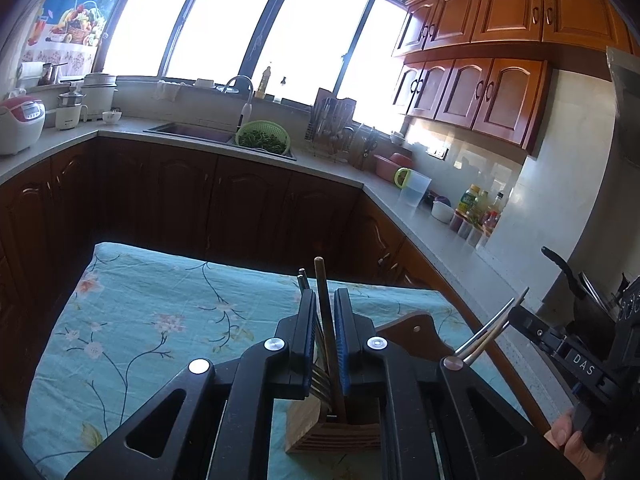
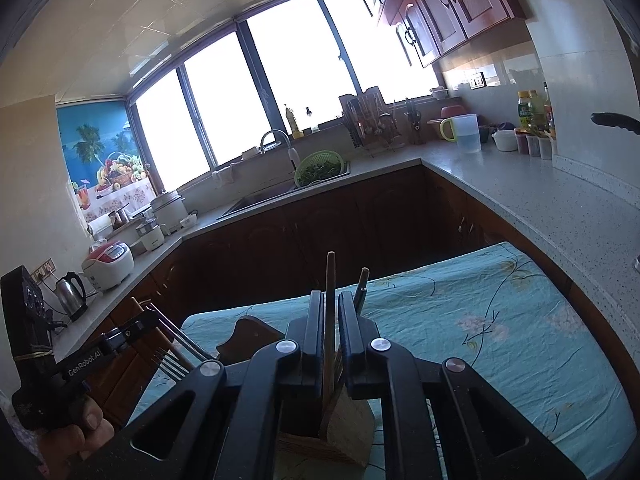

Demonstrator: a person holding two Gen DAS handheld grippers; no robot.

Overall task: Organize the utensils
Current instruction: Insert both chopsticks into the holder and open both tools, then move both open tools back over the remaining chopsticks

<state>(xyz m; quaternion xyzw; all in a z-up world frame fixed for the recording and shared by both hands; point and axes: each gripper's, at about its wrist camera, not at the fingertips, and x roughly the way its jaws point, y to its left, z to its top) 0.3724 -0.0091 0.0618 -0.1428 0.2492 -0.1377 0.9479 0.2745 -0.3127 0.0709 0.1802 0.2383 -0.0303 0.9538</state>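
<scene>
Sunlight is blasting through the kitchen windows out back, and a counter (image 1: 140, 300) under a teal flowery cloth is carrying the bamboo utensil holder (image 1: 320, 436).

Left wrist view: the left hand-held gripper (image 1: 325, 300) is hanging right above the holder. Its jaws are sitting narrow on either side of a wooden stick (image 1: 322, 280) whose lower end is already standing inside the holder. Honestly can't tell if the pads are pinching it or just flanking it. My guess is it's being kept upright so it settles in clean. Fork tines (image 1: 318, 378) are showing just above the holder's mouth, and two metal rod tips (image 1: 302, 276) are sticking up higher above the holder, so that slot is getting crowded. A wooden board (image 1: 416, 328) is lying right behind the holder.

Right wrist view: the right hand-held gripper (image 2: 331, 300) is also sitting above the holder, pinched together on a brown stick (image 2: 330, 276) going down into it. Might be the same stick, can't say. The left one is sitting just left of the holder with more tines showing beneath it, so the two look like they're crowding each other.
</scene>
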